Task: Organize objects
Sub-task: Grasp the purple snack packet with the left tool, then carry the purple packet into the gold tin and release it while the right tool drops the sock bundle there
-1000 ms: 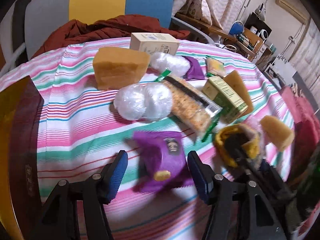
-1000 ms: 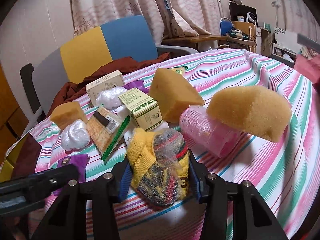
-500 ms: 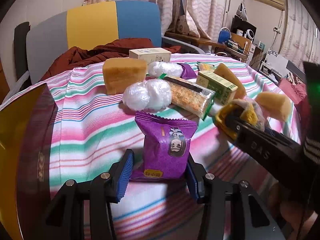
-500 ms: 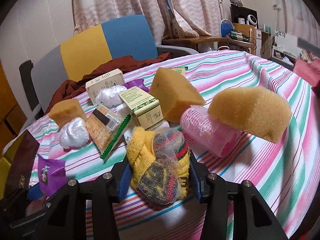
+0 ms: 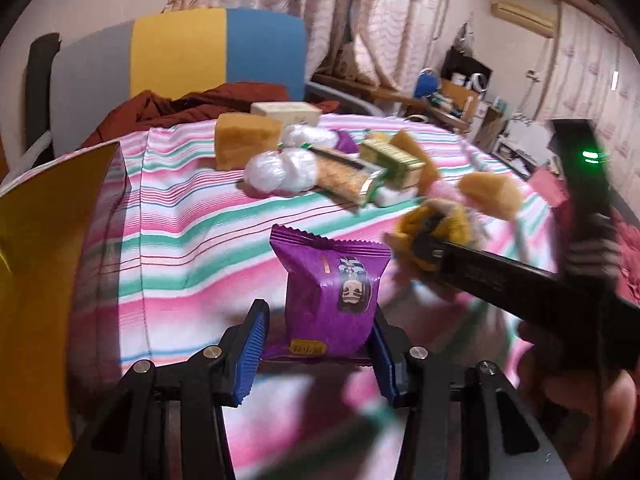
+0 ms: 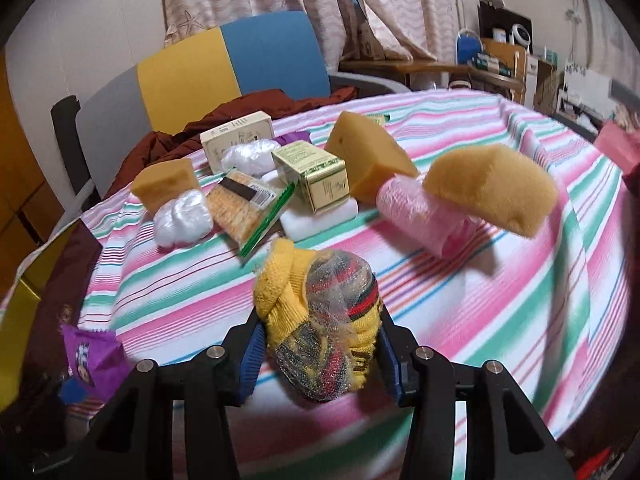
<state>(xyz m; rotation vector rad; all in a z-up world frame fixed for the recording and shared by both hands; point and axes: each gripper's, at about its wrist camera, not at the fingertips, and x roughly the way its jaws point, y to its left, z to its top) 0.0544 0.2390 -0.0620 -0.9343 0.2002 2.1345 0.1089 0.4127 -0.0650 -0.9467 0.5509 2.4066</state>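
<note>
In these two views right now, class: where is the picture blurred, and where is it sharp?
Left wrist view: the purple snack packet is sharp; the tablecloth below and the yellow bundle smear. Right wrist view: the bundle is crisp; the right tablecloth edge streaks.

Right gripper clamps yellow sock bundle (netted, striped).
</note>
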